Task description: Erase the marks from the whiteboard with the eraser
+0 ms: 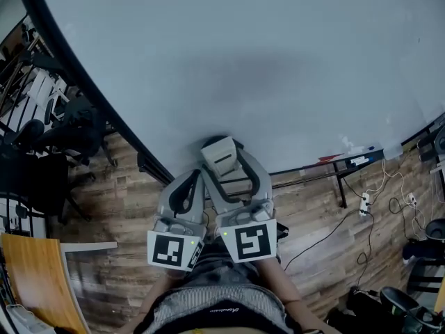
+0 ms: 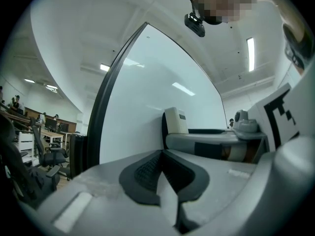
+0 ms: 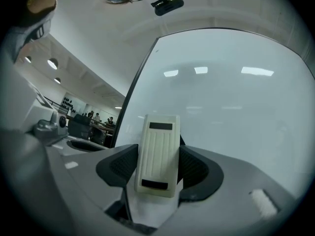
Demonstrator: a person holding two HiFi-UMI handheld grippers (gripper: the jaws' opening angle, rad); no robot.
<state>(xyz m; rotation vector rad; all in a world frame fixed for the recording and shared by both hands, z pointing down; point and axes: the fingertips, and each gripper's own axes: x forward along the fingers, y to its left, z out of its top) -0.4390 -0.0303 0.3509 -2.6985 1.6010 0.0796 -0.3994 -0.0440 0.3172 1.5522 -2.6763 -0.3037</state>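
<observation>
The whiteboard (image 1: pixel 264 54) fills the upper part of the head view, and I see no clear marks on it. A cream eraser (image 1: pixel 220 152) rests against its lower part, with my right gripper (image 1: pixel 224 157) shut on it. In the right gripper view the ribbed eraser (image 3: pixel 157 154) stands between the dark pads (image 3: pixel 117 167), facing the whiteboard (image 3: pixel 236 107). My left gripper (image 1: pixel 195 176) hangs just left of it, shut and empty. In the left gripper view its pads (image 2: pixel 147 168) meet, and the eraser (image 2: pixel 176 121) shows beyond them, against the whiteboard (image 2: pixel 142 97).
A red marker (image 1: pixel 330 158) and small items lie on the board's tray at lower right. The stand's leg (image 1: pixel 341 186), a power strip (image 1: pixel 363 204) and cables are on the wooden floor at right. Office chairs (image 1: pixel 69 127) and a wooden desk (image 1: pixel 35 277) stand at left.
</observation>
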